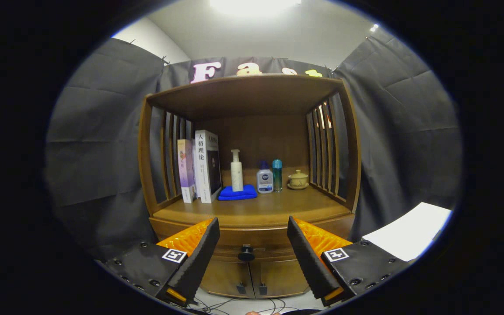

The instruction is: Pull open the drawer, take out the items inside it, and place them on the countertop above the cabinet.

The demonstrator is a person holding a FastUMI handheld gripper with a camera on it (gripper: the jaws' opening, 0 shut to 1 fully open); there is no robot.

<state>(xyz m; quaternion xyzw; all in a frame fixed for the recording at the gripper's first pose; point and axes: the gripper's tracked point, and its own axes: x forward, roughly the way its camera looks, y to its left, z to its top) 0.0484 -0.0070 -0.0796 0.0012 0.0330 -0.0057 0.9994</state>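
Observation:
A wooden cabinet [252,131] stands ahead of me against the black cloth wall. Its drawer [252,245] is shut, with a dark round knob [246,253] on the front. The knob sits beyond my fingers, in line with the gap between them. My gripper [253,234] is open and holds nothing. The countertop [256,210] above the drawer is a wooden shelf under a roof. What lies inside the drawer is hidden.
On the countertop stand two books [199,166], a white pump bottle [236,171] on a folded blue cloth [237,193], a small white bottle [264,178], a teal bottle [277,175] and a lidded cup [298,180]. Two cabinet doors [252,278] sit below the drawer. A white board [409,229] lies at right.

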